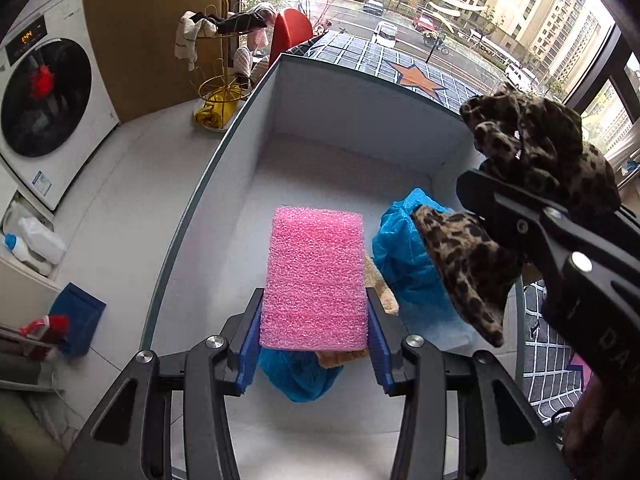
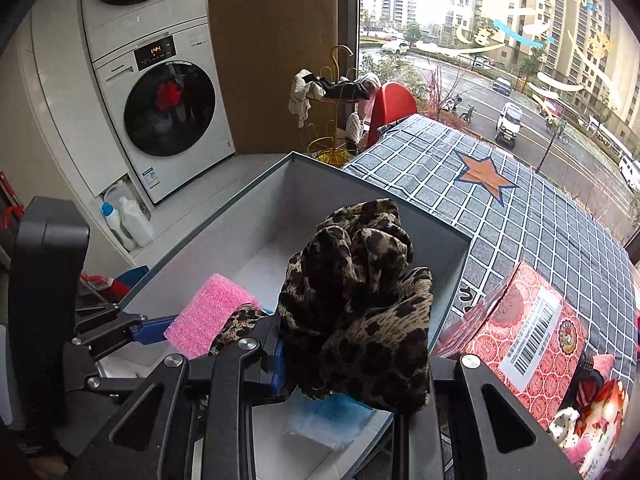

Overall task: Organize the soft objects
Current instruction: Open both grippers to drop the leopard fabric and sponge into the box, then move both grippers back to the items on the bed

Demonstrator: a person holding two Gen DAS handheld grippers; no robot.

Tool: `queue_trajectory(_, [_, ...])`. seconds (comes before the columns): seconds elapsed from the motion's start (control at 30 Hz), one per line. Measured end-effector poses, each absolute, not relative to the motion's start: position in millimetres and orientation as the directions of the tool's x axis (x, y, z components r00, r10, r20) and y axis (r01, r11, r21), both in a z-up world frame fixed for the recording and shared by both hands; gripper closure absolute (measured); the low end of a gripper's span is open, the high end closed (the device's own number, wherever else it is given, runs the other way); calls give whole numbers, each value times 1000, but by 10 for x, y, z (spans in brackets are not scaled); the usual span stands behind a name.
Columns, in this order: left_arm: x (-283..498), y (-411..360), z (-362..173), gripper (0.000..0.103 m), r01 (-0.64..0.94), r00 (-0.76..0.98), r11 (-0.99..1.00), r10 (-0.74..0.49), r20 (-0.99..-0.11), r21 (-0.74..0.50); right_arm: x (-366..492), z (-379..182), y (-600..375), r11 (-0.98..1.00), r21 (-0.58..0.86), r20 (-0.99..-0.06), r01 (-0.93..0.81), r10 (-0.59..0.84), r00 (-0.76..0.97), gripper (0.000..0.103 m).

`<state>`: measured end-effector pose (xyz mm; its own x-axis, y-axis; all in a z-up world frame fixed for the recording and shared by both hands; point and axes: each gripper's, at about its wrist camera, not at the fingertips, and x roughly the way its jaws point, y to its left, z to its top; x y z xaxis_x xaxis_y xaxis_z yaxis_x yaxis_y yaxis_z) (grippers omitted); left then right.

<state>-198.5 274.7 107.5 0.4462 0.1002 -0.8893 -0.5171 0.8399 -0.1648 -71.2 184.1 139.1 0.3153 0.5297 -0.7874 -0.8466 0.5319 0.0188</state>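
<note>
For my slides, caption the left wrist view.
Left gripper holds pink foam block over grey box; right gripper carries leopard-print cloth.

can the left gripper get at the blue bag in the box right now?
Probably not: the left gripper is shut on the pink sponge, which hangs over the blue bag inside the box. Nothing else blocks it.

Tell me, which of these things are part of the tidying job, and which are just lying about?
Part of the job:
- pink sponge, clamped in the left hand-held gripper
- leopard-print cloth, pinched in the right hand-held gripper
- grey box
- blue bag already in the box

Just lying about:
- washing machine
- gold rack
- red patterned carton
- detergent bottles
</note>
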Motion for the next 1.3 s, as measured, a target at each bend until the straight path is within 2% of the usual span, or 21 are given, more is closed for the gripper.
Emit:
queue_trajectory(0.5, [-1884,2687,1038,54,-502,442,852,105,-891,-149,-501,1300,1997,549,61,-804,-834,523,285,75])
queue_trajectory(0.87, [-1851,2657,933,54,-506,421,850,93,-902,-149,-510,1153,2144,525,42,-826,-850,497,266,75])
queue_trajectory(1.07, [-1872,2616,999,51,-507,429,850,106,-897,-143,-589,1162,2176,500,51,-835,-865,496,238,74])
queue_trajectory(1.1, [-1874,2600,1014,49,-503,431,853,106,-896,-141,-604,1190,2162,498,53,-832,-866,502,238,74])
queue_trajectory(1.17, [-1906,2584,1055,37,-501,456,851,104,-884,-158,-625,1256,2138,491,62,-823,-869,517,234,56])
queue_trajectory(1.2, [-1924,2587,1081,28,-508,465,845,105,-879,-168,-634,1296,2120,497,45,-814,-866,521,256,38])
queue_trajectory(1.23, [-1931,2587,1104,26,-514,469,842,114,-876,-165,-649,1348,2091,501,29,-799,-865,532,281,32])
queue_trajectory(1.3, [-1940,2577,1147,26,-517,475,842,131,-870,-155,-648,1428,2045,499,32,-781,-866,553,289,32])
